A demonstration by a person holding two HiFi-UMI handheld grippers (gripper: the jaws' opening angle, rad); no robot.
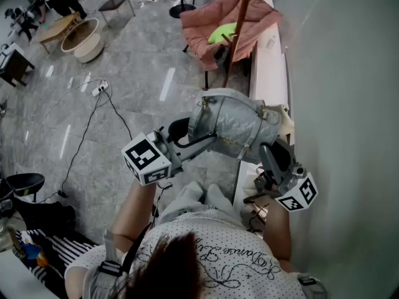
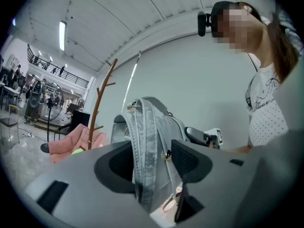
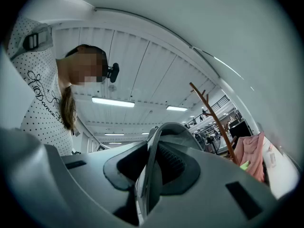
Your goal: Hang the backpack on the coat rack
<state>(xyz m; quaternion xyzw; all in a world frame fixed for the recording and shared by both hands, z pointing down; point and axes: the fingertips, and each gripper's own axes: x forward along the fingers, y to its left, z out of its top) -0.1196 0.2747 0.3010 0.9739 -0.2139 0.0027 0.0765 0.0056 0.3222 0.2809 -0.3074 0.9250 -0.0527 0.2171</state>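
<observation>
Our left gripper (image 2: 152, 165) gapes around the straps (image 2: 145, 137) of the backpack (image 1: 234, 126); our right gripper (image 3: 151, 167) pinches one strap (coat rack (image 1: 237, 23) beyond).

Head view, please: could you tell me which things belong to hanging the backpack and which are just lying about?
For the job: backpack, coat rack, left gripper, right gripper.
Lying about: pink garment, low wooden table, floor cable.

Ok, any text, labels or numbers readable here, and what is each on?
Cursive lettering on the person's dotted shirt: too blurred to read.
The left marker cube and right marker cube: black-and-white patterns only, no words.
On the backpack: no lettering visible.
</observation>
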